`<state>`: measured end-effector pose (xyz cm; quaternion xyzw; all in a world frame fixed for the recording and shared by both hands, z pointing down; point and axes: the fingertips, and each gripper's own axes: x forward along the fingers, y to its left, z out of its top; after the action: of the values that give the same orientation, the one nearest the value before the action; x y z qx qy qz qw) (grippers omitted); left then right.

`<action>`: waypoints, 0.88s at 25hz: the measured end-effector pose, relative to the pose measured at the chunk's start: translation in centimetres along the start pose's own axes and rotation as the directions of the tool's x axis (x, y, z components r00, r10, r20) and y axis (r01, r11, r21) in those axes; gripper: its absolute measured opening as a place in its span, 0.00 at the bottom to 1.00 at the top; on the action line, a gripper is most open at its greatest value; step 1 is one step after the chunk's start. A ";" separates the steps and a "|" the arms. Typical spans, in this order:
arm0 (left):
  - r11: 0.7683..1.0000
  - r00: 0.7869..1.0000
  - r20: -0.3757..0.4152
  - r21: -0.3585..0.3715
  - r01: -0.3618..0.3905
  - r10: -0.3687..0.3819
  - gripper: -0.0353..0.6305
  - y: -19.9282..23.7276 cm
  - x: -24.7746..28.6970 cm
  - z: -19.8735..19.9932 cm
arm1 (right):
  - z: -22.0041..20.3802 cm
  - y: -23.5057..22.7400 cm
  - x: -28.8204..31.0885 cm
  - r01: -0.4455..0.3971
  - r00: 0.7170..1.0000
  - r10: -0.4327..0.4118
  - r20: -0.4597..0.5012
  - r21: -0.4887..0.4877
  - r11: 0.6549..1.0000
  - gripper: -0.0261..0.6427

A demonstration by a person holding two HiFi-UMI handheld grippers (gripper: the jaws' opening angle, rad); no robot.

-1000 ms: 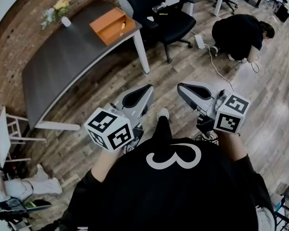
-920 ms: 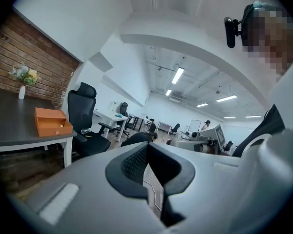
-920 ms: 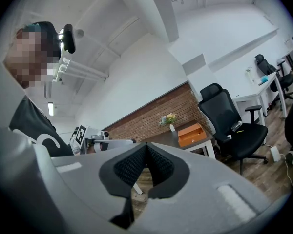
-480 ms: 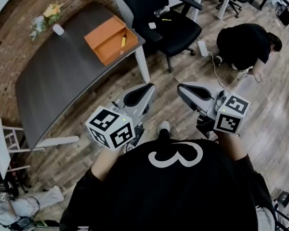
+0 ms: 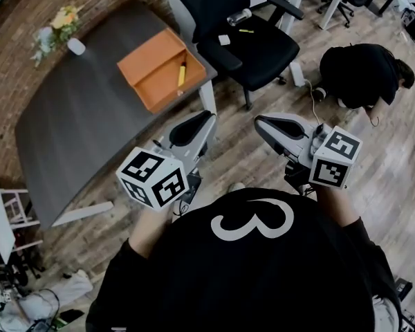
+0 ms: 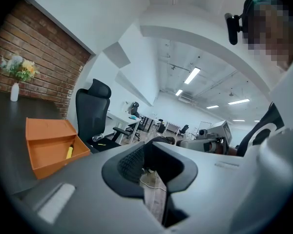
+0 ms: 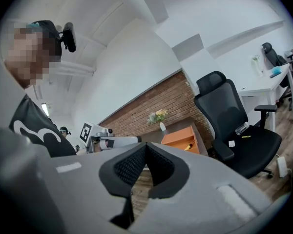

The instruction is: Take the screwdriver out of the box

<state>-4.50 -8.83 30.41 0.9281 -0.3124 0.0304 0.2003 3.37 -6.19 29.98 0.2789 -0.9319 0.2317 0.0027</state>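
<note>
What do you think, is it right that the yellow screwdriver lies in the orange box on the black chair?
Not quite. The yellow screwdriver lies in the orange box, but that box stands on the dark table, not the chair. The head view shows it.

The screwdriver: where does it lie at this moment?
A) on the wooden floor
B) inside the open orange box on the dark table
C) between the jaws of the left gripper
B: the yellow screwdriver lies inside the orange box on the dark table.
</note>
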 end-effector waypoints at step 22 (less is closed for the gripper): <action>0.962 0.959 -0.107 -0.043 -0.270 0.264 0.30 13.6 4.6 1.4 | 4.1 -9.5 9.9 -0.192 0.976 0.198 -0.089 0.070 0.979 0.04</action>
<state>-9.02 -21.87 34.75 0.8686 -0.4251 0.0945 0.2364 0.44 -20.07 31.72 0.1746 -0.9461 0.2724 0.0159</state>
